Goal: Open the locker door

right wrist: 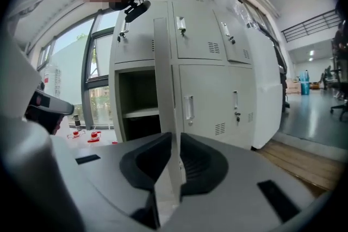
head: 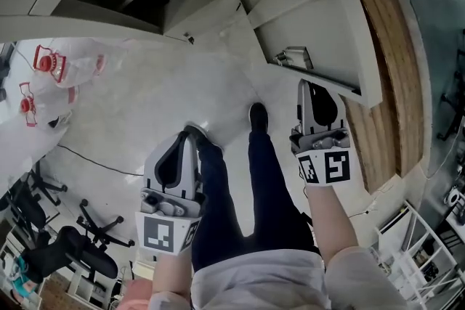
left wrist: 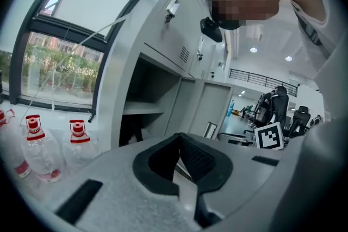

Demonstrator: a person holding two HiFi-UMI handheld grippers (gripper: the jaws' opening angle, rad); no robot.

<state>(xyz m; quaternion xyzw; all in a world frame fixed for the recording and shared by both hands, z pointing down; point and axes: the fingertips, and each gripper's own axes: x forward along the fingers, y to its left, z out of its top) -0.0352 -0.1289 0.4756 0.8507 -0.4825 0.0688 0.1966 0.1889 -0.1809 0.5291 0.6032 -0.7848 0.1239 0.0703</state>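
Flooring of pale, glossy white (head: 145,105) underfoot, with a strip of wooden boards (head: 385,47) along the right, next to a bank of grey lockers (right wrist: 212,62). Large, bright room beyond: tall window (left wrist: 65,57) on the left, ceiling lights and a railed gallery (left wrist: 261,76) far off.

Seen from above, on the white floor: dark trousers (head: 247,185) and a black shoe (head: 258,116) between the two grippers. Below the window, clear bottles with red caps (left wrist: 35,144). Thin dark cable (head: 94,156) lying across the floor near them. Black office chairs (head: 65,243) at lower left, white wire rack (head: 414,250) at lower right.

Up at the lockers, the right gripper (right wrist: 173,141), jaws drawn narrow on the free edge of the locker door (right wrist: 163,73), thin panel running edge-on straight between them. Door swung out from the bank, blocking part of the view ahead. To its left, the open compartment (right wrist: 136,95) with one shelf (right wrist: 138,113). Neighbouring doors shut, each with a handle and vent slots. Held low beside the left leg, the left gripper (left wrist: 179,141), well apart from the door, jaws closed together at the tips and empty.

Lower half of the compartment too dark to read. Bottle labels too small to make out. Tops of the lockers cut off in the head view; hinge side of the door hidden behind its own panel.
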